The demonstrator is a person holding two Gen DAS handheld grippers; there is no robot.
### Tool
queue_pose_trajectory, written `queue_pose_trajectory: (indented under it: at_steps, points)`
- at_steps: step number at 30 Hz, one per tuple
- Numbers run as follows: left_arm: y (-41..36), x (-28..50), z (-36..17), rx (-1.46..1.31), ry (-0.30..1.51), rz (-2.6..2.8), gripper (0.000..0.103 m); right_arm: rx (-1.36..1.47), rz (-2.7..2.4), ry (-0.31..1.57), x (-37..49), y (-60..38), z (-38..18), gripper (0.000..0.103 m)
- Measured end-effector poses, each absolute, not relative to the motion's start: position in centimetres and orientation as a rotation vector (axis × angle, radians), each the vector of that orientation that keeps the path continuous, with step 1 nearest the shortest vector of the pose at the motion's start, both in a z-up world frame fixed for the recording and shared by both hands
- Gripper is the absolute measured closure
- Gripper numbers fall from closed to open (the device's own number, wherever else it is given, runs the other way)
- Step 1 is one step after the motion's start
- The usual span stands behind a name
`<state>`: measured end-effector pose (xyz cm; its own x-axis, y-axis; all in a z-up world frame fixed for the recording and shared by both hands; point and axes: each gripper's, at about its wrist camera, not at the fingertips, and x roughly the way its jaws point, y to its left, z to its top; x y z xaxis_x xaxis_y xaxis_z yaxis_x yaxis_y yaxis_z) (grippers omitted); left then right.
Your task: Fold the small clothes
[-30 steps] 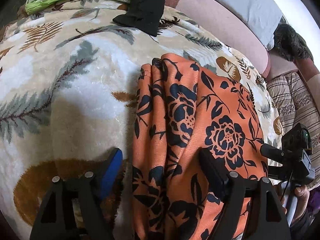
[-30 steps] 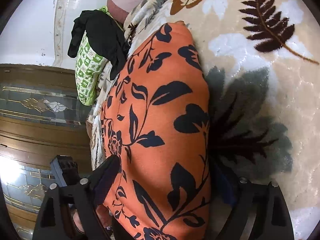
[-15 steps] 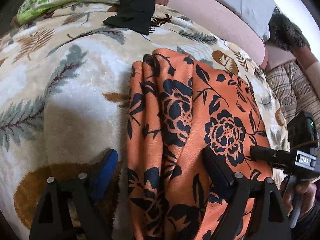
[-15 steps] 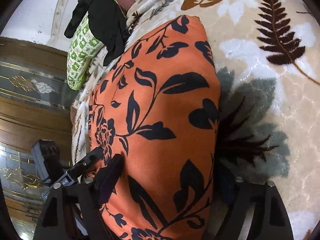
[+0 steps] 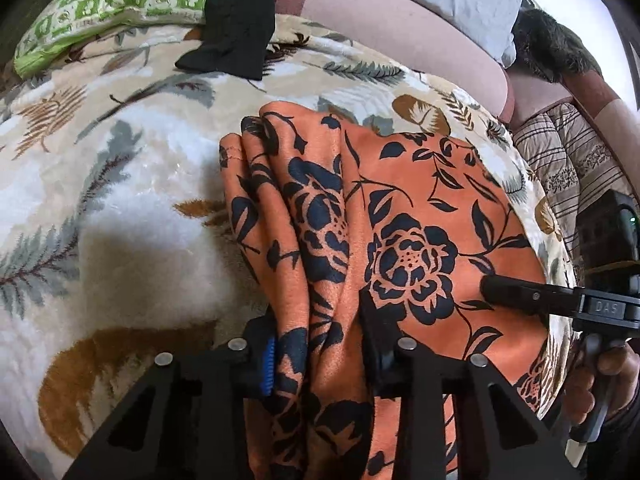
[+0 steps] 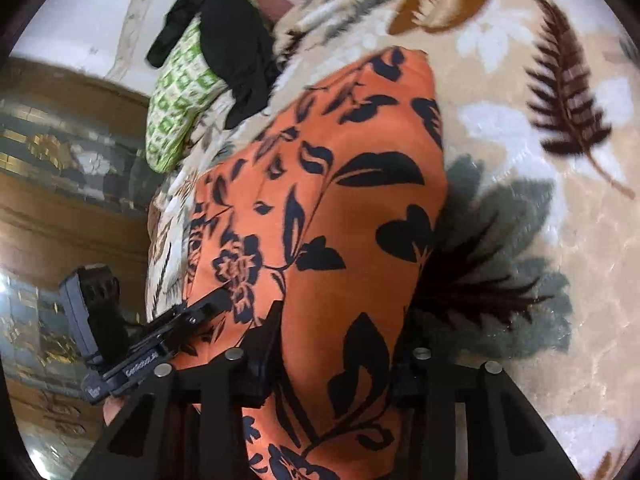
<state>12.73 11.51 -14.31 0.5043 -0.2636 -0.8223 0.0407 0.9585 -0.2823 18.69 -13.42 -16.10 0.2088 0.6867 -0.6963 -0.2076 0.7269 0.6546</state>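
An orange garment with a dark blue flower print lies on a leaf-patterned blanket. My left gripper is closing on its pleated left edge, and the cloth bunches up between the pads. In the right wrist view the same garment runs up between the fingers of my right gripper, whose jaws are closing on a thick fold of it. The right gripper's finger rests on the cloth's right side, held by a hand. The left gripper shows at the garment's left edge.
A black garment lies at the blanket's far end, partly over a green checked pillow. A pink cushion and a striped quilt border the right. A wooden cabinet stands past the bed's edge.
Both pairs of jaws have narrowed from wide apart onto the orange garment, gathering the cloth between them. The right gripper has lifted a little and rolled.
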Motion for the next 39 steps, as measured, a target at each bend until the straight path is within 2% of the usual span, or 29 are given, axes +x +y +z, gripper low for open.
queue_pose_trajectory:
  at_steps: [13,17,19,21,22,24,29,32,33,34,35,36,39]
  points:
    - [8.2,9.5,-8.4,-0.192,0.904,-0.177,0.069,0.416,0.683,1.082,15.7,-16.1,-10.9,0.062]
    - [6.8,10.2,-8.7,-0.212,0.919,-0.209,0.067,0.420,0.677,1.079,15.8,-17.9,-10.3,0.062]
    - [6.3,11.3,-10.8,-0.205,0.982,-0.194,0.058,0.451,0.663,1.117,16.6,-18.6,-11.2,0.056]
    - [6.2,12.4,-14.0,-0.169,1.067,-0.145,0.056,0.491,0.608,1.200,17.8,-19.7,-14.2,0.037]
    - [6.7,12.5,-15.1,-0.186,1.087,-0.140,0.049,0.500,0.578,1.233,18.0,-20.2,-15.2,0.035]
    - [7.7,11.7,-14.7,-0.226,1.052,-0.139,0.050,0.518,0.496,1.351,18.4,-21.0,-18.0,0.033]
    - [6.6,11.5,-10.6,-0.118,0.951,-0.164,0.053,0.733,0.543,1.197,19.2,-24.0,-17.2,0.033]
    - [6.8,14.6,-11.1,-0.150,0.979,-0.173,0.053,0.775,0.556,1.202,20.9,-23.9,-17.4,0.032]
    - [7.0,15.8,-12.0,-0.171,1.017,-0.180,0.056,0.766,0.550,1.208,21.3,-23.6,-17.6,0.032]
    - [7.4,16.9,-13.5,-0.209,1.065,-0.196,0.078,0.761,0.545,1.209,21.7,-23.4,-18.0,0.032]
    - [7.9,17.7,-14.8,-0.267,1.108,-0.231,0.083,0.769,0.544,1.217,22.0,-23.4,-18.6,0.032]
    - [8.8,18.2,-15.4,-0.335,1.109,-0.245,0.088,0.783,0.544,1.228,22.2,-23.4,-19.1,0.032]
    - [9.5,16.4,-13.8,-0.336,1.020,-0.230,0.090,0.726,0.566,1.216,21.8,-22.7,-18.8,0.036]
